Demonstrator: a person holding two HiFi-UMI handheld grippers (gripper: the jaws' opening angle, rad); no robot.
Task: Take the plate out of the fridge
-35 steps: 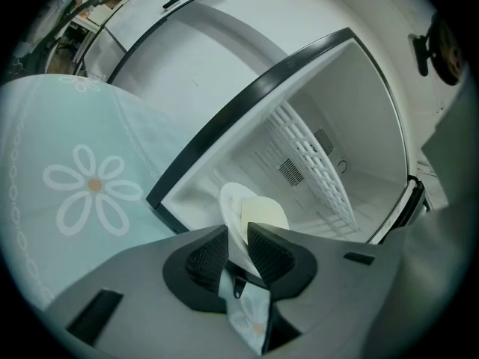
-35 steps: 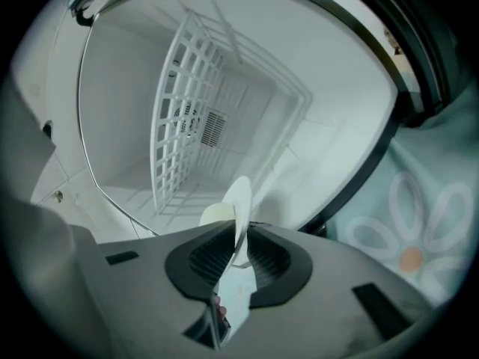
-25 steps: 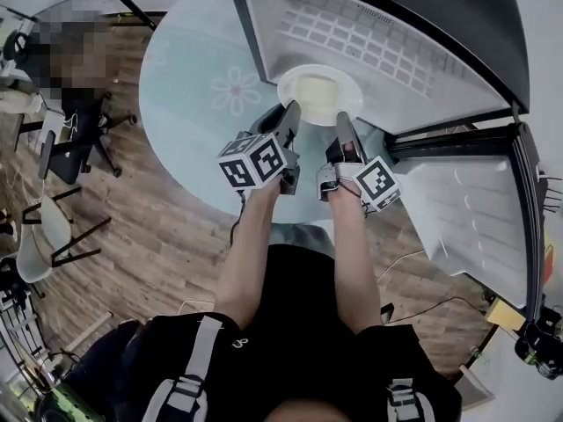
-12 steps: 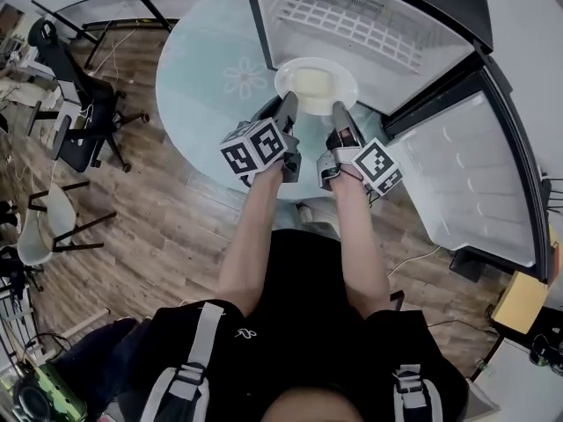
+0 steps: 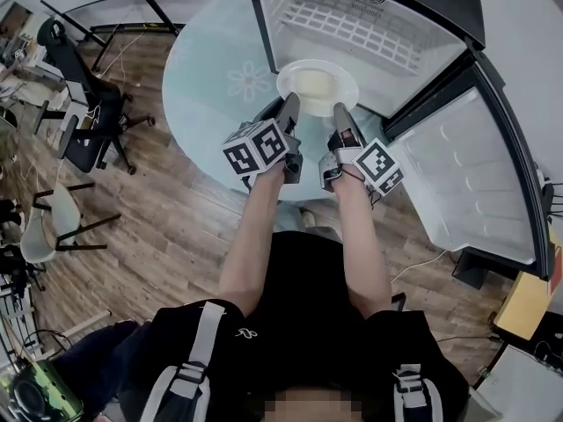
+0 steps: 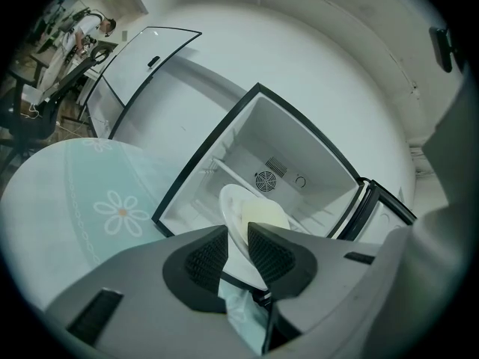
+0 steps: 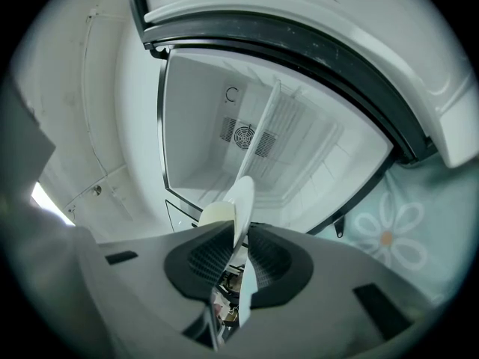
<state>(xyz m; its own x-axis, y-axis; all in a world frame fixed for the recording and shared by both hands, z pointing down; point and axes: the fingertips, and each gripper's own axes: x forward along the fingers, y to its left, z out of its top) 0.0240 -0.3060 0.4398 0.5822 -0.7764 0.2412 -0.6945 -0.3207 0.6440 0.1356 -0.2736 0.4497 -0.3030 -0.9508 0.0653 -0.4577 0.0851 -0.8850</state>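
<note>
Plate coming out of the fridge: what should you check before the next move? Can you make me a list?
1. Left fingers clamp the plate rim: ok.
2. Right fingers touch the rim: ok, though they have just been opening, with the rim between them.
3. Fridge door open wide: ok.
4. Plate fully past the fridge opening: cannot tell, it sits right at the edge.
5. Yellow lump resting on the plate: ok.
</note>
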